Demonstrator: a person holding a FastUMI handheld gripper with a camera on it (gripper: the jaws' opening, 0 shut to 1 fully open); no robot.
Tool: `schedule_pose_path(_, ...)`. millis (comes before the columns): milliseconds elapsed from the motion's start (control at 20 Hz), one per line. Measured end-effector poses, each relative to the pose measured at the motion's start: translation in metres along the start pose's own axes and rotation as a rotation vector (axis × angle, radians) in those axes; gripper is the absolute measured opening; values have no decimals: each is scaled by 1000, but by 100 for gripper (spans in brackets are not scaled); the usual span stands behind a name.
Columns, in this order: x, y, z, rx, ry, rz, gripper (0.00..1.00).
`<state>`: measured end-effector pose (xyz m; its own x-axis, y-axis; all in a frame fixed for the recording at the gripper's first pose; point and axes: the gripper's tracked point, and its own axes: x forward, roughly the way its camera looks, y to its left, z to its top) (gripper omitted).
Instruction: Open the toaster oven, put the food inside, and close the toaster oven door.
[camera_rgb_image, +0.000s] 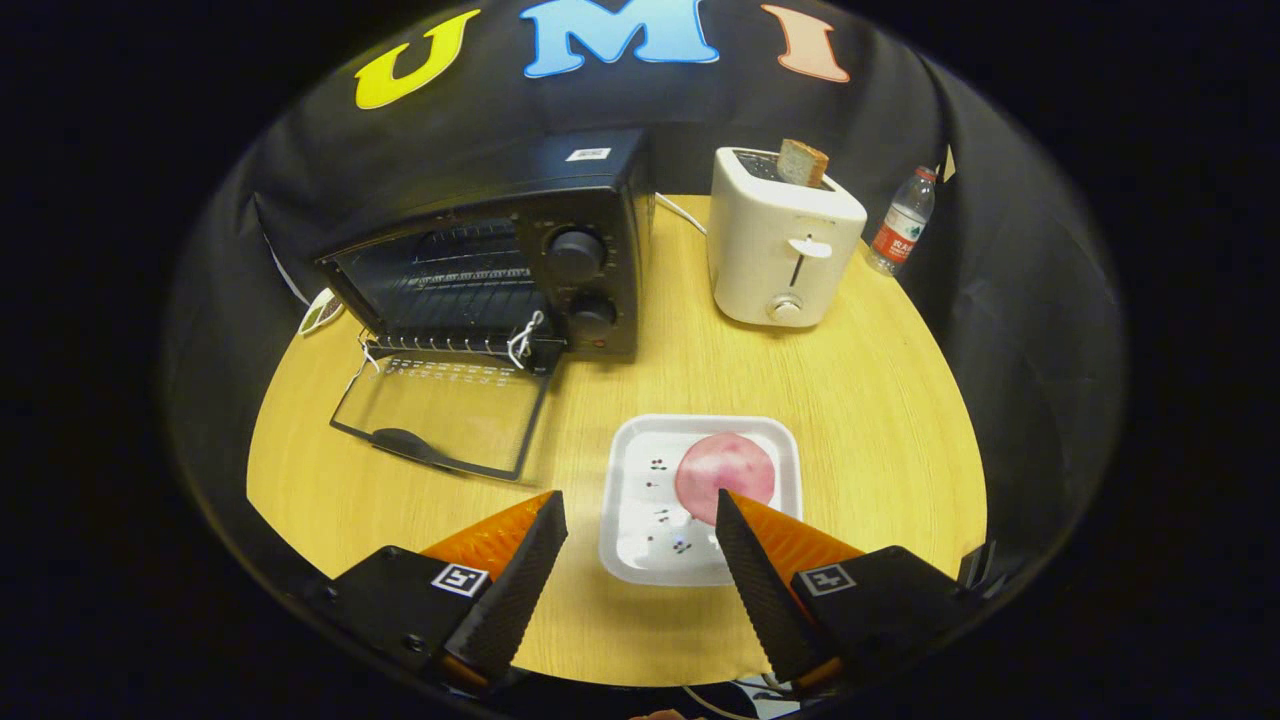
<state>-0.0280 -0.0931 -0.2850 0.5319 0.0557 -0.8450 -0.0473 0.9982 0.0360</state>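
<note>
Tongs (640, 520) come first for us, spread wide and gripping nothing, low over the wooden surface (880, 380). Just ahead, between the tips, lies the white tray (625, 480) with the pink round slice of food (725, 475) at its 2 o'clock side. We judge it thin, soft, light and perhaps slippery; pinching one edge gently seems best. Farther, at 11 o'clock, the toaster oven (500, 250) stands with its glass door (440, 415) dropped flat. A white toaster (780, 240) waits at 1 o'clock.
</note>
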Motion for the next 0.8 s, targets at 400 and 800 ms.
schedule_pose_path(400,34,-89,-19,37,114,-1,97)
schedule_pose_path(800,64,-96,-47,9,266,36,99)
